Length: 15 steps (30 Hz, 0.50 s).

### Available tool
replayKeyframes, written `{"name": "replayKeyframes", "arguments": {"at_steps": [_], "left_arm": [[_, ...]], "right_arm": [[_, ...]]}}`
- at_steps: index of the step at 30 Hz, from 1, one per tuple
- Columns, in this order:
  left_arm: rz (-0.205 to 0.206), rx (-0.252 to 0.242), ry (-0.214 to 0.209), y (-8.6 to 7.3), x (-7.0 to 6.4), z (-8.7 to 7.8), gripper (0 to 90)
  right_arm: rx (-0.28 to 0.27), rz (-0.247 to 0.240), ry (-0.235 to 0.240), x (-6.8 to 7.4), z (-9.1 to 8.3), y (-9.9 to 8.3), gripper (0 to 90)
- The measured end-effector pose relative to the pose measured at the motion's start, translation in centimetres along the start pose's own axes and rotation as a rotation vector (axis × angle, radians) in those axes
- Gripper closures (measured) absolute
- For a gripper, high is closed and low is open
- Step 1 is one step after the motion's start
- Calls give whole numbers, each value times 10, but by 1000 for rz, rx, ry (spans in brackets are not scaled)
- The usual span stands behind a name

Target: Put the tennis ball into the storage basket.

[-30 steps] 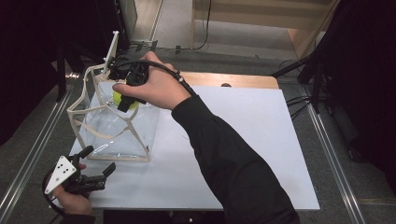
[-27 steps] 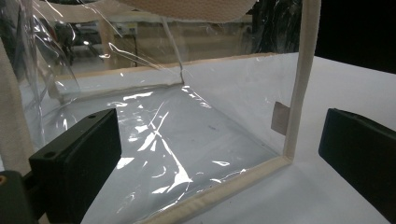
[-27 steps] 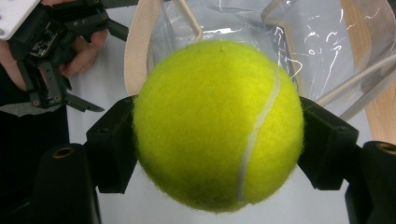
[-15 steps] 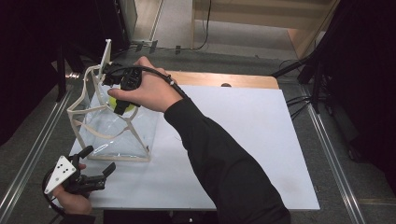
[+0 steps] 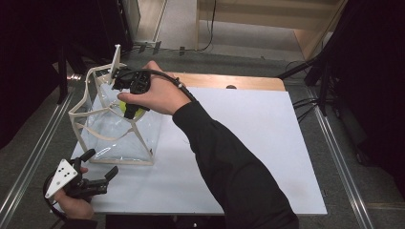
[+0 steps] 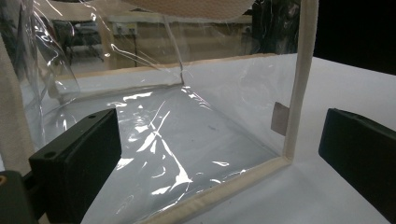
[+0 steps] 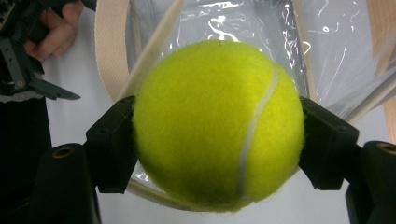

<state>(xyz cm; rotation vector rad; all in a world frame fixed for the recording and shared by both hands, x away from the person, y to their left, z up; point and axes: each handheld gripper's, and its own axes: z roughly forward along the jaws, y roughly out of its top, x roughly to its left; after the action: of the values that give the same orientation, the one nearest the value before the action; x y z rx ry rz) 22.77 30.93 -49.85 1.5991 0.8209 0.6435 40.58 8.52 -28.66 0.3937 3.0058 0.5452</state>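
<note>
A yellow-green tennis ball [image 7: 217, 123] is clamped between the two black jaws of my right gripper [image 5: 129, 112], which points down over the open top of a clear plastic bag [image 5: 114, 129] with cream fabric edging. The ball [image 5: 128, 109] hangs just inside the bag's rim. The bag stands on the white table top [image 5: 248, 138] at the far left. My left gripper [image 5: 102, 166] rests near the table's front left corner, just in front of the bag's lower edge [image 6: 219, 193], jaws spread wide with nothing between them.
A wooden strip [image 5: 229, 81] runs along the table's far edge. Metal rails [image 5: 28, 162] flank the table on both sides. The person's dark sleeve [image 5: 229, 167] crosses the middle of the table. The right half of the table top offers free room.
My right gripper has shifted a little to the right and lowered the ball over the bag's opening. The left gripper has stayed where it was.
</note>
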Motion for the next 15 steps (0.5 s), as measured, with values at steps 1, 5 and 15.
{"name": "replayKeyframes", "arguments": {"at_steps": [1,5,15], "left_arm": [[0,0,0,0,0,0,0],[3,3,2,0,0,0,0],[4,3,3,0,0,0,0]], "right_arm": [[2,-1,-1,0,0,-1,229],[-5,11,1,-1,-1,-6,227],[-68,14,-71,6,-13,-20,125]]}}
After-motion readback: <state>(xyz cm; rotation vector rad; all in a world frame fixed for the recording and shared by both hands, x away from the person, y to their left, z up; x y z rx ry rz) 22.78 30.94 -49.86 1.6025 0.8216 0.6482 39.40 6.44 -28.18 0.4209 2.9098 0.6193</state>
